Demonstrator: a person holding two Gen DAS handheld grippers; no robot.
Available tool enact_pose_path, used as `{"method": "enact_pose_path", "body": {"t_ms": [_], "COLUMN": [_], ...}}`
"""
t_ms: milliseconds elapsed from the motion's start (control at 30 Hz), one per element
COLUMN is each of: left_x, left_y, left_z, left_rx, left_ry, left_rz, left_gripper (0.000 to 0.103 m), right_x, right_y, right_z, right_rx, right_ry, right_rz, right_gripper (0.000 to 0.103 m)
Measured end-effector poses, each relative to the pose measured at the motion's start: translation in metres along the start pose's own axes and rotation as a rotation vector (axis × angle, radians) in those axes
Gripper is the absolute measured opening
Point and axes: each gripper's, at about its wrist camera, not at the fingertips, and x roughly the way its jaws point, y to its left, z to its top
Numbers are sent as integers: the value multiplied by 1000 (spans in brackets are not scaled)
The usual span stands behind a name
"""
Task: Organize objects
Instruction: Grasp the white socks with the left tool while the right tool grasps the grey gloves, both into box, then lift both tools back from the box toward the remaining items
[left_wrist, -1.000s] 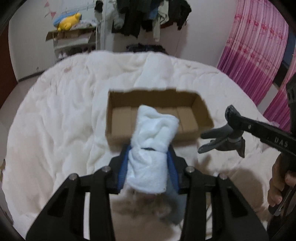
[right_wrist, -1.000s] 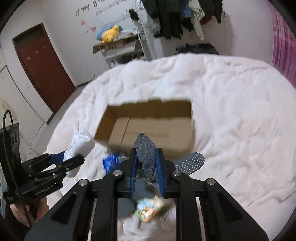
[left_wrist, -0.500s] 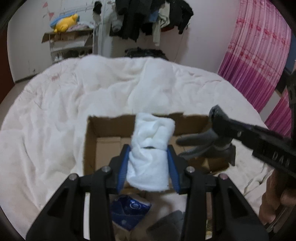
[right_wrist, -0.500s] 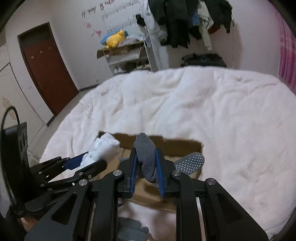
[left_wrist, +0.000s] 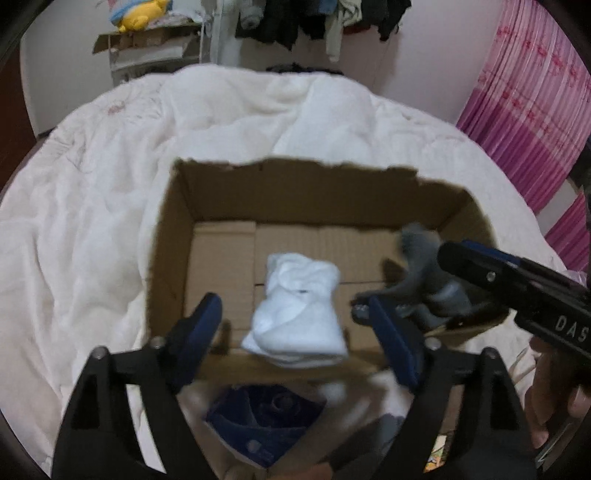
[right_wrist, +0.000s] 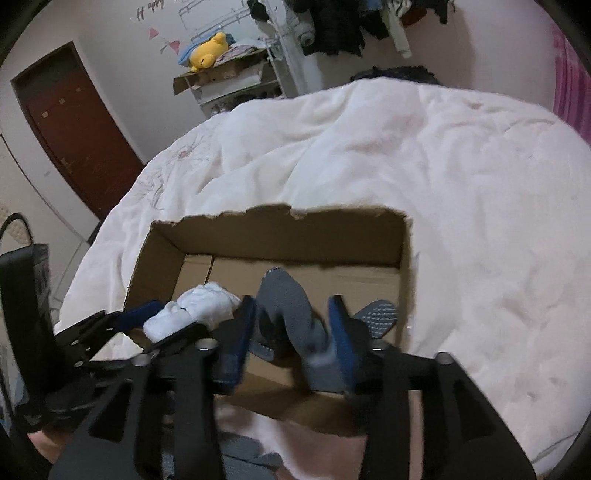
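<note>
White quilted bed (left_wrist: 110, 206) carries an open cardboard box (left_wrist: 173, 236). Since half a second ago both sets of jaws have been spread: left gripper (left_wrist: 295, 332) has let go the white rolled socks (left_wrist: 299, 317), right gripper (right_wrist: 291, 332) the grey dotted-sole socks (right_wrist: 291, 314). Both soft bundles are seen dropping into the box; release judged done. Corrugated walls, torn rim.

Between my matt black plastic left gripper (left_wrist: 295, 325), with its smooth blue finger pads (left_wrist: 201, 325), lies a fluffy white terry-cloth roll (left_wrist: 299, 321) in the rough, matt brown corrugated cardboard box (left_wrist: 295, 195), beside a knitted grey sock with rubbery grip dots (right_wrist: 291, 321), on the plush white fleece blanket (right_wrist: 461, 184).
</note>
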Motion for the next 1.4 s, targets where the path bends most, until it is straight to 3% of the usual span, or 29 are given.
{"method": "enact_pose_path", "body": {"t_ms": [100, 233, 767, 1067, 1400], "left_x": [-20, -58, -216, -215, -177], "left_y": [0, 3, -11, -8, 4], "left_z": [-1, -11, -77, -103, -117], "left_rx": [-10, -32, 6, -6, -28], "left_ry": [-22, -54, -201, -143, -62], "left_rz": [-1, -2, -12, 1, 61], "left_gripper": [89, 96, 102, 102, 102], "right_x": [-16, -40, -186, -216, -178], "right_y": [5, 12, 51, 54, 52], "right_z": [-1, -7, -67, -97, -107], "right_rx": [-15, -31, -71, -69, -72], "right_ry": [-39, -54, -128, -118, -42], "right_rz": [-16, -33, -98, -101, -86], "right_gripper": [80, 81, 81, 81, 81]}}
